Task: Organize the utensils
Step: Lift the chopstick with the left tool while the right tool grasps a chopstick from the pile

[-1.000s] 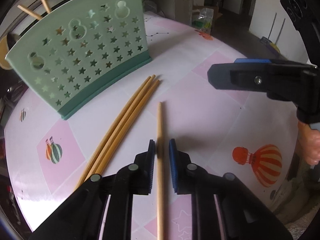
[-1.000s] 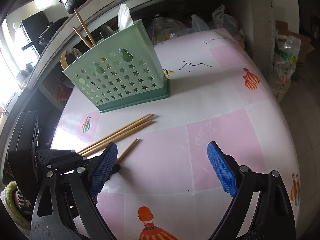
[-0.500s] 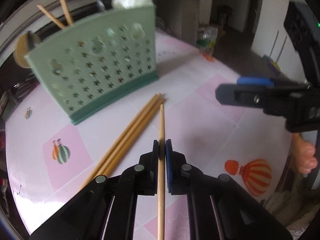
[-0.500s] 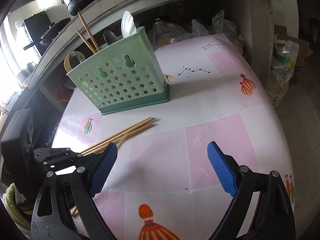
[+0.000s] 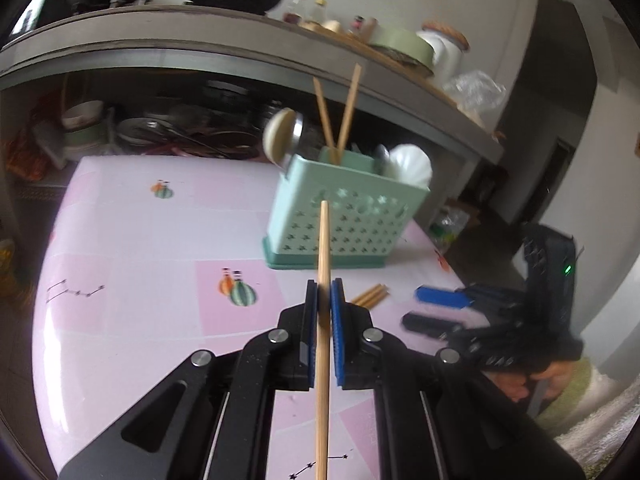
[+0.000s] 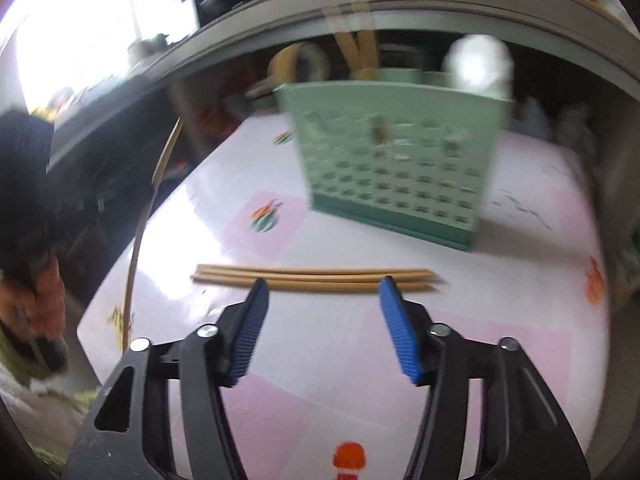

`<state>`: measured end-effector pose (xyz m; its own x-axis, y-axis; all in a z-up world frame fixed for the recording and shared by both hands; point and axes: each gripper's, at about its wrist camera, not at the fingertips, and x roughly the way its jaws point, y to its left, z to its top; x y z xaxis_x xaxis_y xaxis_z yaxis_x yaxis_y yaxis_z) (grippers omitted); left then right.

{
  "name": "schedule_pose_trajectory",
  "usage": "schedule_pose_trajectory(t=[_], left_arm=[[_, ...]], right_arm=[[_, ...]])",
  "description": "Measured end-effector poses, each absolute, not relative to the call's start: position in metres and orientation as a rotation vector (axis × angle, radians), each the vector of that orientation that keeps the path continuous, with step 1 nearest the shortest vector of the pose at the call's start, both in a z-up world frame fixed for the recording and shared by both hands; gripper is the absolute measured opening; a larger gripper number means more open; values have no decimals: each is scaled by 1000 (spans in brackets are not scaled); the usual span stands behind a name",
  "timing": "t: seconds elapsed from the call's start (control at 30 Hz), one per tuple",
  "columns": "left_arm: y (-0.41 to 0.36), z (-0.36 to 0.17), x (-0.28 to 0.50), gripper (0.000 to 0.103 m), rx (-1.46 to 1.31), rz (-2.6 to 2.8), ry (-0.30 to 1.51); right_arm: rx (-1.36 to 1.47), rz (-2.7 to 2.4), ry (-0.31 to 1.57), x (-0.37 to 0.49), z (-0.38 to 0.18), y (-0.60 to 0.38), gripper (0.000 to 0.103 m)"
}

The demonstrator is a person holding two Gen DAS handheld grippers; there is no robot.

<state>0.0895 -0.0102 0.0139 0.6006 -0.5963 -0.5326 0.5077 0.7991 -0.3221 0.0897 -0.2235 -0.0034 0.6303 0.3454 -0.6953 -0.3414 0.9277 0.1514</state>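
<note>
Between the blue pads of your left gripper (image 5: 325, 300) a single wooden chopstick (image 5: 323, 264) is pinched, the jaws pressed tight on its shaft. In the left wrist view the stick runs straight up the picture, off the table, its far tip showing against the star-punched front of the green utensil holder (image 5: 360, 220). That holder stands upright on the pink checked tablecloth (image 5: 132, 248), with two chopsticks, a pale spoon and a white scoop sticking out of its top. Just right of your left gripper's tips, the ends of the loose chopsticks (image 5: 370, 295) lie on the cloth. Further right, your right gripper (image 5: 436, 312) hangs low over the table, blurred, with your hand (image 5: 532, 380) around its handle.

From the right wrist view, your right gripper (image 6: 324, 292) has just been closing, yet its jaws stand partly spread with nothing between them; the blue pads touch no stick. Just beyond its fingertips the loose chopsticks (image 6: 316, 278) lie side by side across the picture, flat on the tablecloth (image 6: 360, 352). Behind them the green utensil holder (image 6: 396, 168) stands upright, smeared by motion. At the left edge your other hand (image 6: 44, 300) holds the left gripper, and the single wooden chopstick (image 6: 148, 224) rises from it as a thin curved line.
</note>
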Motion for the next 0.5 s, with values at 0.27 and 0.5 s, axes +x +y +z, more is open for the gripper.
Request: schedule_pose_trajectory(t=[0.27,0.5], left_arm=[[22,25,77,6,-164,-556,633],[33,24,81,6,-184,-526,630]], right_arm=[[-423,750,806,111,-28,-136,32],[-586,812,792,125,-48,-108,29]])
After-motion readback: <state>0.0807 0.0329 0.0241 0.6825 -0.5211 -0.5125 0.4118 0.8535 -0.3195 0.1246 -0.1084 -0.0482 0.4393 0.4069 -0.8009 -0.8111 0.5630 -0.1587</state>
